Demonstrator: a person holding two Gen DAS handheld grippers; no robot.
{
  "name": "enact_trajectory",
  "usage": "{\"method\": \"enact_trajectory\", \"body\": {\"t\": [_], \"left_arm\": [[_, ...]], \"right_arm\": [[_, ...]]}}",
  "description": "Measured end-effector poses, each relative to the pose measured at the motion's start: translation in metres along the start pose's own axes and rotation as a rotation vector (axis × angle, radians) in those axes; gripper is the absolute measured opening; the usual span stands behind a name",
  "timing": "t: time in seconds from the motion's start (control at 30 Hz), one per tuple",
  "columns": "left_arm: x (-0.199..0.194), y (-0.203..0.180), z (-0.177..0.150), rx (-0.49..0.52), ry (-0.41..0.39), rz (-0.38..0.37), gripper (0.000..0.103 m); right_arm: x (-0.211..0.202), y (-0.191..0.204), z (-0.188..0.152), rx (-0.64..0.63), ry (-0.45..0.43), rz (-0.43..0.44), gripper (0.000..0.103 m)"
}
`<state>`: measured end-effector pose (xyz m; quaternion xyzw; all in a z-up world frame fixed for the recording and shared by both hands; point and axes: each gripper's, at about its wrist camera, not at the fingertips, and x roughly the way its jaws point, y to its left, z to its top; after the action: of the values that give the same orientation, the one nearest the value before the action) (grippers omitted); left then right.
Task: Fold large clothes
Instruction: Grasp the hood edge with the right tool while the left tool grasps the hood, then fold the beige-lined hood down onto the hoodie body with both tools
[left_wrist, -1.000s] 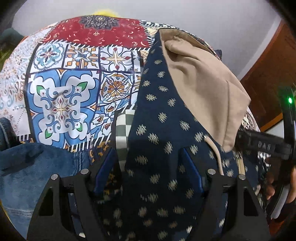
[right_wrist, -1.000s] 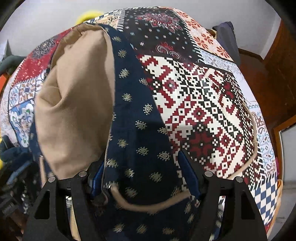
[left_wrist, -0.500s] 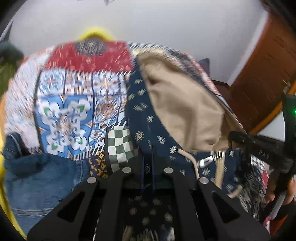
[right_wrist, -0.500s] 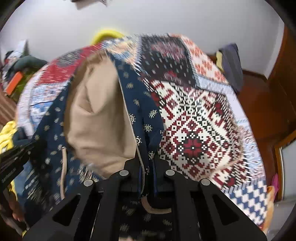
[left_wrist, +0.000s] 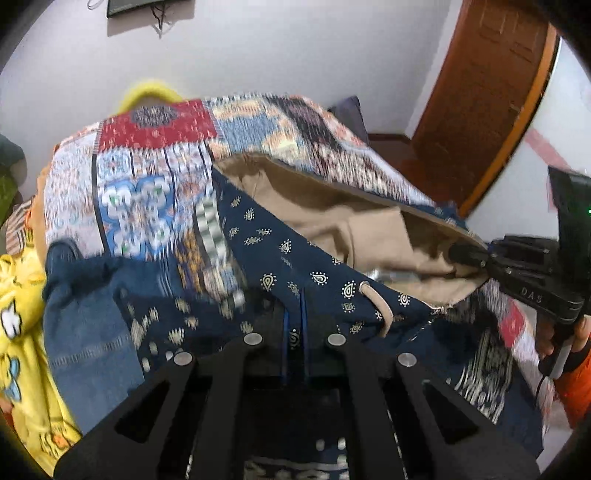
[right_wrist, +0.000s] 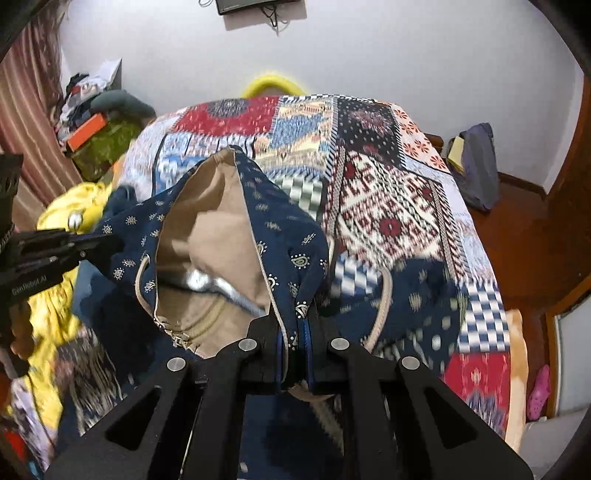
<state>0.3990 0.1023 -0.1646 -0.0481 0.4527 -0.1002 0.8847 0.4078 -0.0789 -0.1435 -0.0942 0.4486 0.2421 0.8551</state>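
A navy hoodie (left_wrist: 295, 258) with small gold paisley marks and a tan lining (left_wrist: 351, 221) hangs lifted over the bed. My left gripper (left_wrist: 293, 325) is shut on the navy edge of its hood. My right gripper (right_wrist: 295, 332) is shut on the opposite hood edge (right_wrist: 288, 229), beside a zipper and a tan drawstring (right_wrist: 384, 295). The hood gapes between them, tan inside (right_wrist: 214, 221) showing. Each view catches the other gripper: the right gripper (left_wrist: 465, 254) pinches fabric at the far right, the left gripper (right_wrist: 107, 240) at the far left. The hoodie's body trails below, partly hidden.
A patchwork bedspread (right_wrist: 388, 206) covers the bed beneath. Blue jeans (left_wrist: 85, 314) and a yellow garment (left_wrist: 18, 314) lie at the left edge. A cluttered pile (right_wrist: 96, 129) stands by the curtain, a dark bag (right_wrist: 476, 170) on the wooden floor, a brown door (left_wrist: 480, 92) right.
Both grippers went from open around the hood edges to shut on them. They then rose and pulled back, lifting the hood off the bedspread so it gapes open.
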Motion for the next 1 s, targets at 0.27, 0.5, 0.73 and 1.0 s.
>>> {"method": "enact_trajectory", "body": {"t": [0.27, 0.5, 0.73, 1.0], "left_arm": [[0.024, -0.002, -0.053, -0.008, 0.097, 0.031, 0.006], [0.022, -0.002, -0.064, -0.021, 0.115, 0.018, 0.014], [-0.013, -0.004, -0.040, 0.004, 0.010, 0.062, 0.059], [0.001, 0.022, 0.012, -0.080, -0.027, 0.089, 0.065]], "right_arm": [[0.023, 0.000, -0.029, 0.009, 0.064, -0.038, 0.015], [0.020, 0.000, -0.029, -0.028, 0.132, -0.087, 0.037], [-0.016, 0.013, 0.001, -0.096, 0.026, -0.080, 0.049], [-0.003, 0.029, 0.048, -0.099, -0.032, -0.033, 0.064]]}}
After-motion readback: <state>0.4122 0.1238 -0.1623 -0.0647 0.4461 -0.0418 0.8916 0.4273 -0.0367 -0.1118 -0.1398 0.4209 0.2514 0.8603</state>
